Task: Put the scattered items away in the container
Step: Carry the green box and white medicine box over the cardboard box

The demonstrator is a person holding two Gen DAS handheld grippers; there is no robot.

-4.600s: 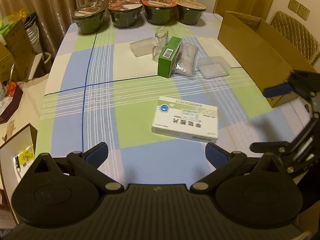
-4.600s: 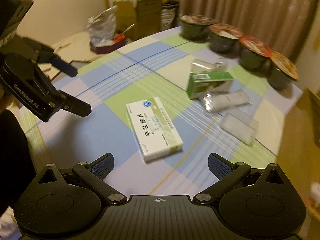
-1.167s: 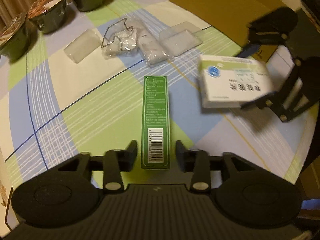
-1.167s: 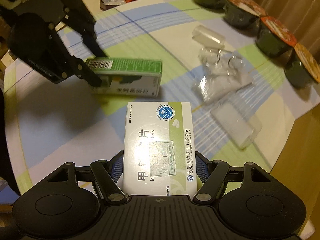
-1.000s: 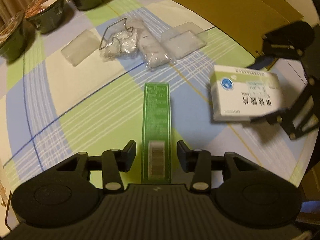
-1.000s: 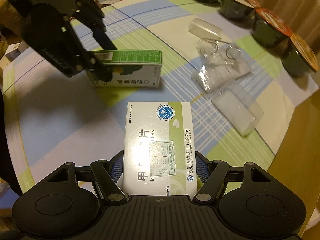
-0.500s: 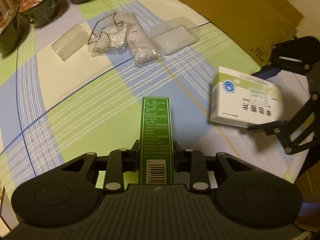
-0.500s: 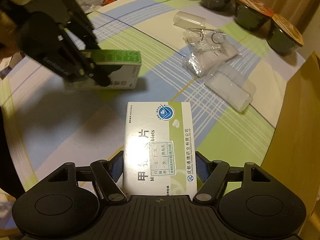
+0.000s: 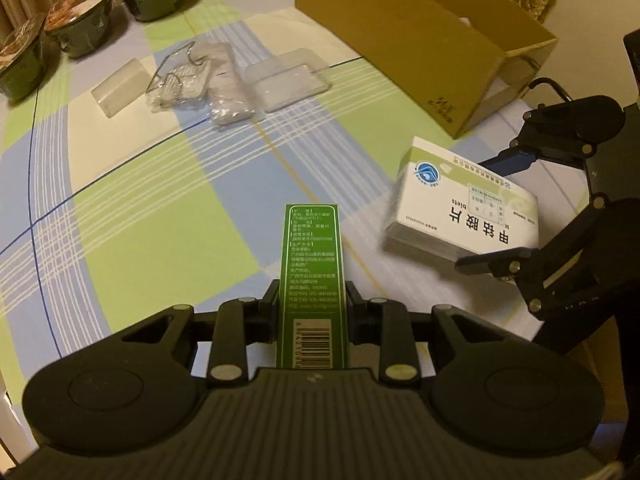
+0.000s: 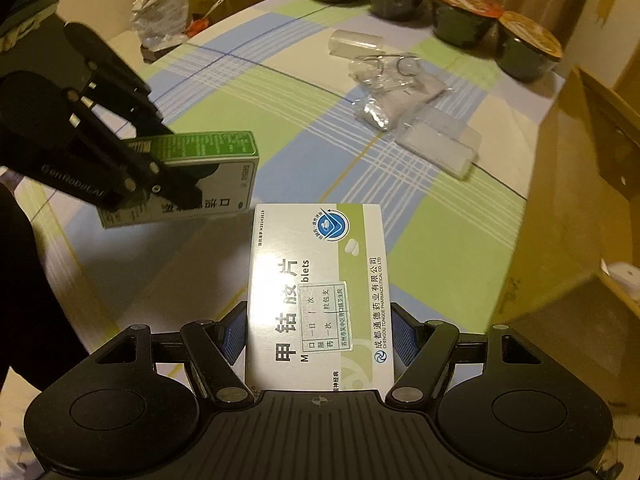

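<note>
— So, what has the left gripper (image 9: 312, 300) got?

— Its fingers are clamped on the green box (image 9: 312, 268), which sticks out lengthwise ahead of them, narrow face up, barcode at the near end. In the right wrist view the same box (image 10: 192, 172) hangs clear above the tabletop (image 10: 280, 112), pinched by the left gripper (image 10: 160, 176).

— And the right gripper (image 10: 318, 336)?

— Closed on the white medicine box (image 10: 316, 292), printed face up, blue pads pressed to both long edges. From the left wrist view that box (image 9: 460, 208) is held tilted in the air (near the open end of the container), with the right gripper (image 9: 496, 208) behind it.

— Where is the container?

— The cardboard box (image 9: 404, 28) lies on the far right of the checked tabletop (image 9: 140, 208), its open side facing away from the loose items. Something pale sits inside; I cannot tell what.

— What is left on the cloth?

— A crinkled clear packet (image 9: 188, 72) with wire loops, a white wrapped roll (image 9: 228, 80) touching it, a clear plastic case (image 9: 288, 80) just beside that, and a frosted small box (image 9: 118, 86) off to the left. Four lidded bowls (image 9: 80, 16) line the far edge.
</note>
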